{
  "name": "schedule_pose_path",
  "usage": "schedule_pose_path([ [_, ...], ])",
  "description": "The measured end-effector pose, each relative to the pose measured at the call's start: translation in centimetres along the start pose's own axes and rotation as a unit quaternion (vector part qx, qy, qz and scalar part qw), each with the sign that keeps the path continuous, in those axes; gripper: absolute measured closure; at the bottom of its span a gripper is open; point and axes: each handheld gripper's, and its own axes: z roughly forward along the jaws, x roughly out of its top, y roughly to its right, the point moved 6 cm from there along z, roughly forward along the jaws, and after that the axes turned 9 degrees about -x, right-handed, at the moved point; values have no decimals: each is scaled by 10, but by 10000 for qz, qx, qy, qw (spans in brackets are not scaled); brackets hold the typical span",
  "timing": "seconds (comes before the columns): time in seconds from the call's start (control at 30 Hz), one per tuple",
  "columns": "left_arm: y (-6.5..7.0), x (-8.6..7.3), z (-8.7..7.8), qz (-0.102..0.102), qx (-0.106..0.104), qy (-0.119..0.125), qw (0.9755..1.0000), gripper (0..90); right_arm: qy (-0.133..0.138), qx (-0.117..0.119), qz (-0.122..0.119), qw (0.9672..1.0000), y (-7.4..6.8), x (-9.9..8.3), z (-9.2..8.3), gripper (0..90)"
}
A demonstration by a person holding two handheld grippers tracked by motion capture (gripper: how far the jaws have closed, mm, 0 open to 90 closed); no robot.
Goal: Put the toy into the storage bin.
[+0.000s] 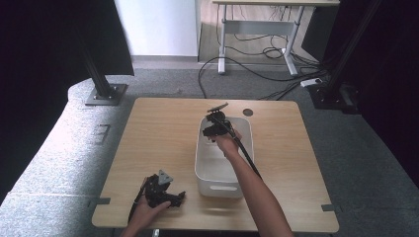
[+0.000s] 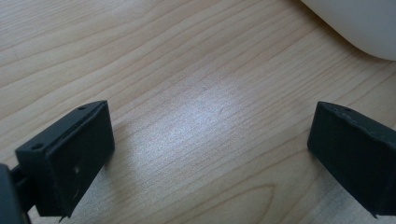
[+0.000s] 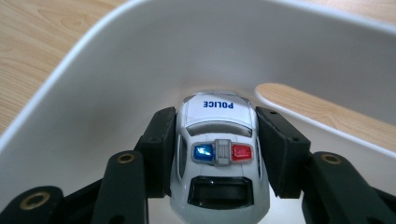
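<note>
Jaws first, from the high view: your right gripper (image 1: 216,127) hangs over the far end of the white bin (image 1: 223,170), pointing down into it, with your right hand (image 1: 228,143) just behind it and the cable trailing back along your forearm. What sits between those jaws is too small to make out from up here. Your left gripper (image 1: 162,192) rests low on the desk (image 1: 163,133) at its near edge, held in your left hand (image 1: 146,210), well apart from your right gripper and just to the left of the bin's near end.

Left gripper view: your jaws stand wide apart with bare wood between them. Nothing lies in the gap, so they are released. A rounded white corner of the bin (image 2: 359,23) shows beyond the right jaw, near but not touching it.

Right gripper view: your jaws are clenched on a white toy police car (image 3: 219,158), one pad against each flank. The car points away from you along the jaws, its roof up, with the blue and red light bar midway between the pads and the word POLICE on the hood beyond them. The car is inside the bin (image 3: 93,107), whose white wall curves around ahead of the jaws and to their left. A handle slot in the wall ahead and to the right shows the desk (image 3: 46,42) through it.
</note>
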Motion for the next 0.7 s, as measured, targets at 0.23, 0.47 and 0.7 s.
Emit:
schedule_pose_path([
  [0.23, 0, 0, 0, -2, -1, -9, 10000, 5, -165, -24, -110, 9998, -5, -6, 8, 500],
  [0.47, 0, 0, 0, 0, -3, -8, 10000, 5, -313, 5, -133, 9994, -5, -10, 14, 500],
  [0.7, 0, 0, 0, -6, 1, -3, 10000, 5, -445, 24, -132, 9989, -6, -13, 18, 499],
])
